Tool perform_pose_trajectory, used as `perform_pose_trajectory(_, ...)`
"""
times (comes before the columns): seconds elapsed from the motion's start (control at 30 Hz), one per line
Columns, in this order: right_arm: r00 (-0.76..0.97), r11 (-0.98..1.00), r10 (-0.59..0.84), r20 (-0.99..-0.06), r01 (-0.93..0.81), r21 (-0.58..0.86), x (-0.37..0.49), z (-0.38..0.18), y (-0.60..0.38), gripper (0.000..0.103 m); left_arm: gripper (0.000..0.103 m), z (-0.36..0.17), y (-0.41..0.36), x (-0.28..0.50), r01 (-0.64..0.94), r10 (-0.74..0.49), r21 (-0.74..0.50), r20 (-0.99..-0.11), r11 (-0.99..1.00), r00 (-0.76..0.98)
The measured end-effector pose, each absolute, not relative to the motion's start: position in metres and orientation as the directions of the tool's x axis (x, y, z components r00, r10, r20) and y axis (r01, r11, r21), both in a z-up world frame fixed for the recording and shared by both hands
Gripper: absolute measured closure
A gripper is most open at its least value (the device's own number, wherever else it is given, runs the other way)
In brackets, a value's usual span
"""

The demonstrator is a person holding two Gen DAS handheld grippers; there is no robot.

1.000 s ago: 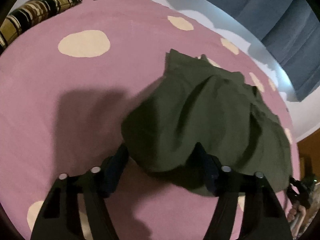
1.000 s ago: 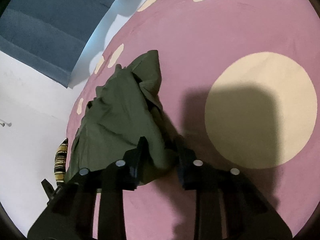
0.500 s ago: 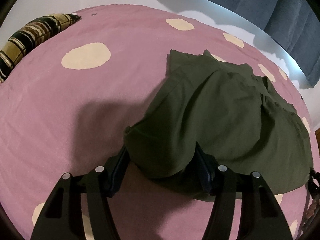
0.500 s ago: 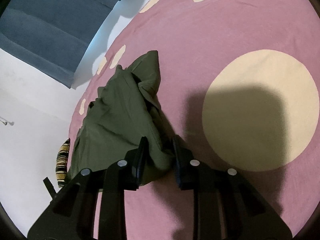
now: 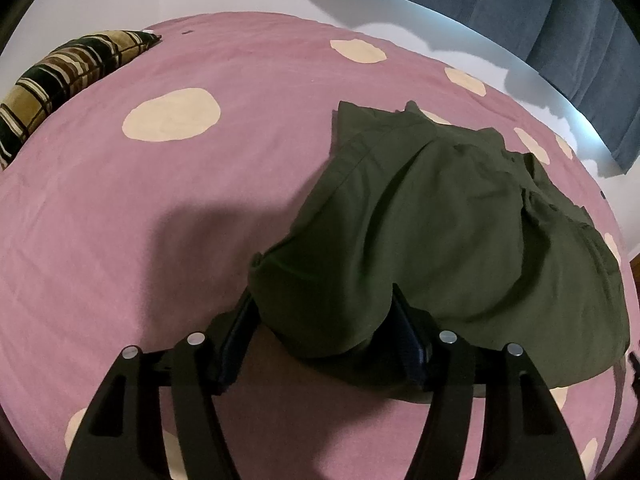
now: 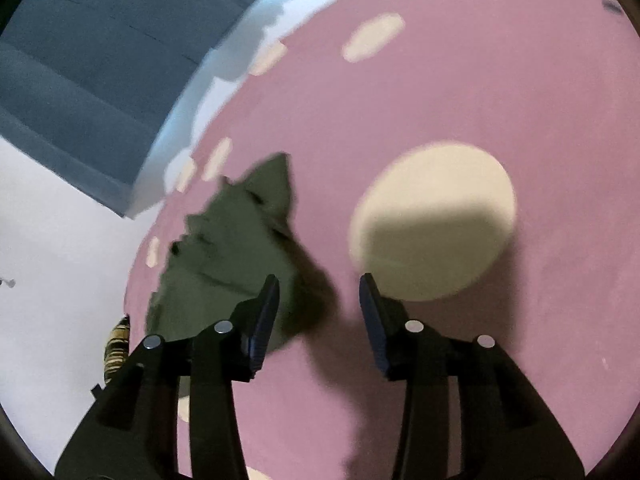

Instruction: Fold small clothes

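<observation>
A dark green garment [image 5: 440, 232] lies folded over on a pink bedspread with cream dots [image 5: 160, 220]. My left gripper [image 5: 324, 304] stands with its jaws wide apart around the garment's near folded edge; cloth bulges between the fingers. In the right wrist view the garment [image 6: 228, 256] lies crumpled left of my right gripper [image 6: 318, 292], which is open, empty and lifted above the bedspread [image 6: 440, 100]. The right view is motion-blurred.
A striped brown and black pillow [image 5: 60, 76] lies at the far left of the bed. Blue curtains [image 5: 560, 20] hang against the white wall behind. A large cream dot [image 6: 432, 232] lies beyond my right gripper.
My right gripper has opened, let go of the garment and pulled up and away. My left gripper has stayed at the garment's near edge, which now lies flatter.
</observation>
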State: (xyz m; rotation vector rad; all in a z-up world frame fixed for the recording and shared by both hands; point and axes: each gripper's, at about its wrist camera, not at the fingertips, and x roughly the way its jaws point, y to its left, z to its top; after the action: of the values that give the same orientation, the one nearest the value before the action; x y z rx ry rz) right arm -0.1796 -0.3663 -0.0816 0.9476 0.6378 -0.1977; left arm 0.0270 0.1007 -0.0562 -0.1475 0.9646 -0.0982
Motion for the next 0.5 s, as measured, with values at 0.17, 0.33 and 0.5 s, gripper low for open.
perform_pose_trajectory(0.17,0.83,0.665,0.212,-0.516,0.264,0.699,-0.148,-0.035,-0.313,0.048,0.037,-0.056,0.102,0.027,0.022,-0.156,-0.175,-0.809,0.984,0.566)
perform_pose_trajectory(0.33,0.781,0.701,0.38,-0.495,0.106,0.705,-0.096,-0.018,-0.247,0.045,0.035,-0.056,0.1,0.027,0.026,-0.154,-0.168,-0.81,0.985,0.566)
perform_pose_trajectory(0.5,0.689,0.715,0.491,-0.533,0.031,0.698,-0.047,-0.027,-0.189,0.045,0.035,-0.057,0.101,0.027,0.027,-0.156,-0.17,-0.81,0.985,0.565)
